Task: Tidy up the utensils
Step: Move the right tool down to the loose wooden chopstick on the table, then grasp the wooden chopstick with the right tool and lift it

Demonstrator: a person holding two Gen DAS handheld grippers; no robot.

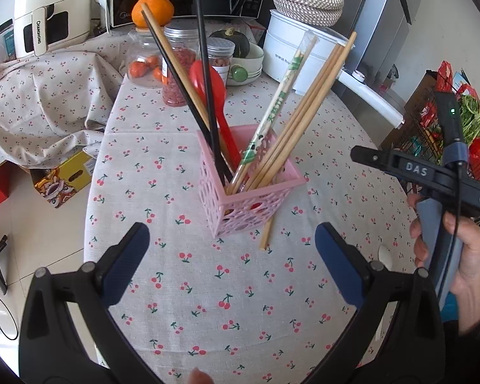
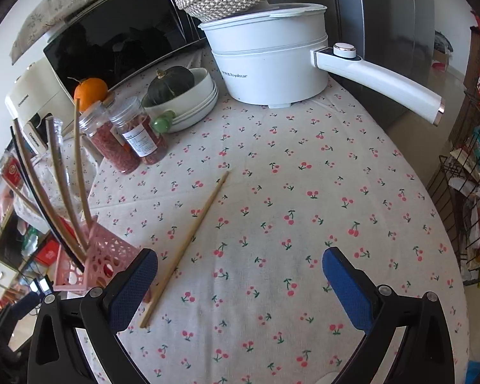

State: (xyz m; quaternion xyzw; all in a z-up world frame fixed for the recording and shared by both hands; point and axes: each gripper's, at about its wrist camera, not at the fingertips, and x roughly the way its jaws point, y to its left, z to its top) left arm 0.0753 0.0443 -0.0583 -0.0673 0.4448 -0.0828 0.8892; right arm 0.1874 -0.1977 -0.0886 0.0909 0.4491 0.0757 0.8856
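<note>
A pink perforated plastic utensil holder (image 1: 251, 192) stands mid-frame in my left view on the cherry-print tablecloth (image 1: 208, 288), holding wooden chopsticks (image 1: 307, 118), black chopsticks (image 1: 204, 73), a paper-wrapped pair (image 1: 272, 118) and a red plastic spoon (image 1: 212, 96). One loose wooden chopstick (image 2: 188, 243) lies on the cloth just beside the holder, left of centre in my right view. My left gripper (image 1: 232, 256) is spread wide, grasping nothing. My right gripper (image 2: 240, 284) is likewise released and empty, its left finger (image 2: 134, 284) near the loose chopstick. A white electric pot (image 2: 272, 64) sits upper centre.
</note>
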